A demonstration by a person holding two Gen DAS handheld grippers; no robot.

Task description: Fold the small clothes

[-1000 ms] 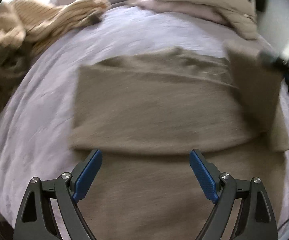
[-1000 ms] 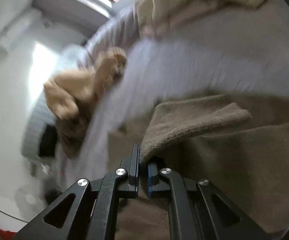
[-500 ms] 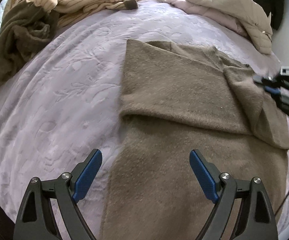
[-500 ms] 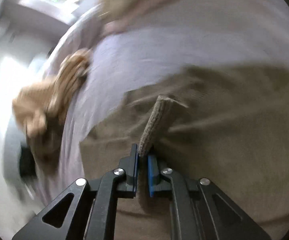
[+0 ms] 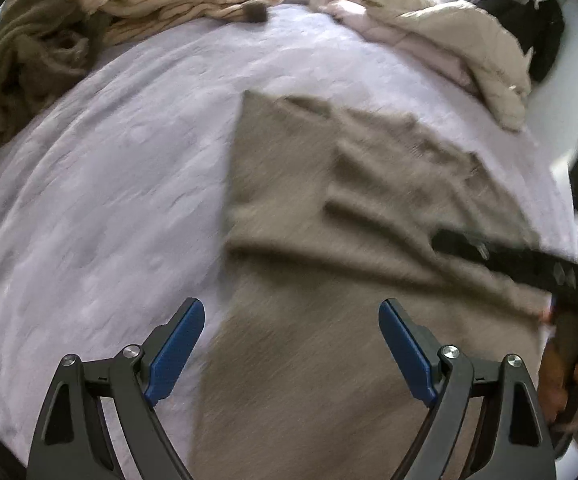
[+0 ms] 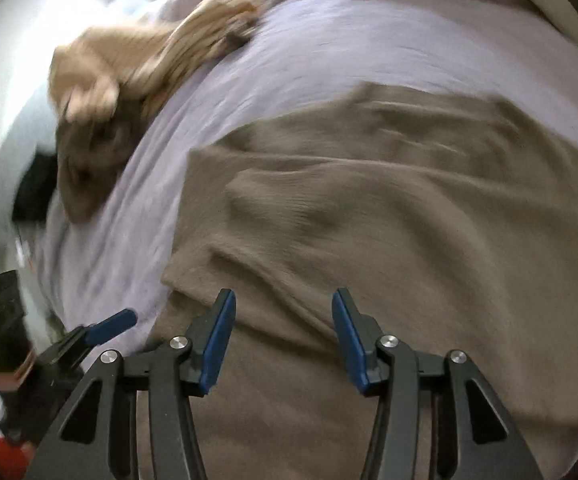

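Observation:
A taupe knit sweater [image 5: 329, 240] lies spread on the lilac bedspread [image 5: 89, 200], with both sleeves folded in across its body. My left gripper [image 5: 291, 348] hovers open over the sweater's near left edge, holding nothing. In the right wrist view the same sweater [image 6: 409, 220] fills the frame, the folded sleeve [image 6: 289, 208] resting on it. My right gripper [image 6: 283, 340] is open just above the fabric with nothing between its blue pads. The right gripper's black body [image 5: 529, 264] shows at the right of the left wrist view.
A striped tan garment and an olive one [image 5: 89, 12] are heaped at the far left of the bed. Pink and beige quilted clothing [image 5: 449, 48] lies at the far right. The left gripper's blue tip [image 6: 109, 326] shows at the lower left of the right wrist view.
My right gripper has let go of the sleeve it carried and now stands open; the sleeve rests folded on the sweater. My left gripper stayed open and shifted a little.

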